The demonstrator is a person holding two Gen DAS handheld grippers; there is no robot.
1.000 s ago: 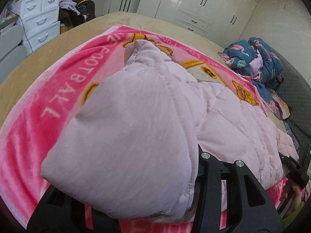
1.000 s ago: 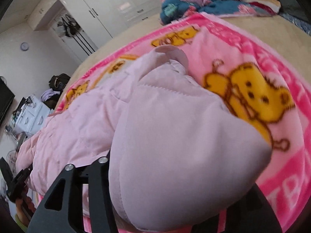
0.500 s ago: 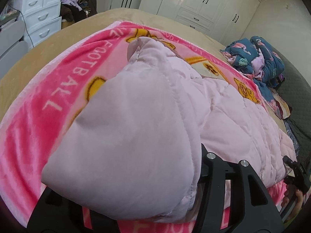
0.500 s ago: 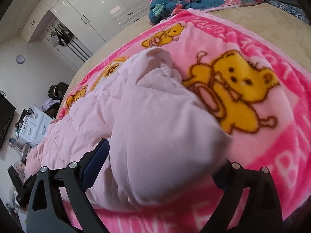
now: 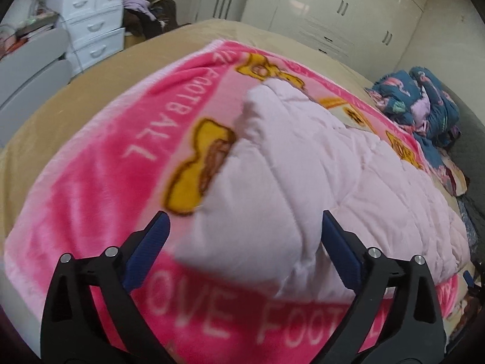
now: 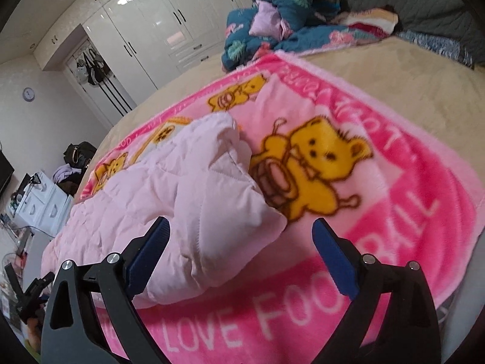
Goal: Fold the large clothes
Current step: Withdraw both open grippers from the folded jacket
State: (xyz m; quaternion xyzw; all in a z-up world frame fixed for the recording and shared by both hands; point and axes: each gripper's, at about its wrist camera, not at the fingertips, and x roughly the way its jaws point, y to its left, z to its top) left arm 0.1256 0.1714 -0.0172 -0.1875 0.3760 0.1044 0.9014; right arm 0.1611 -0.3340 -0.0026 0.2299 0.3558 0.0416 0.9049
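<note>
A pale pink quilted jacket [image 5: 303,166] lies across a pink teddy-bear blanket [image 5: 91,166] on the bed. In the left wrist view its folded end rests on the blanket between the jaws of my left gripper [image 5: 242,217], which are opening wide; the blue pads [image 5: 148,242] do not press on it. In the right wrist view the jacket's [image 6: 197,188] other folded end lies by the left finger of my right gripper [image 6: 239,223]. Its jaws are opening too, clear of the fabric, over the blanket [image 6: 394,197].
The beige bed cover [image 5: 75,91] shows around the blanket. A heap of blue patterned clothes [image 6: 272,9] lies at the far side. White drawers [image 5: 94,27] and white wardrobes [image 5: 333,6] stand beyond the bed.
Both grippers were shut on the jacket's folded ends and have let go. The fabric has dropped onto the blanket, and both grippers have drawn back from it.
</note>
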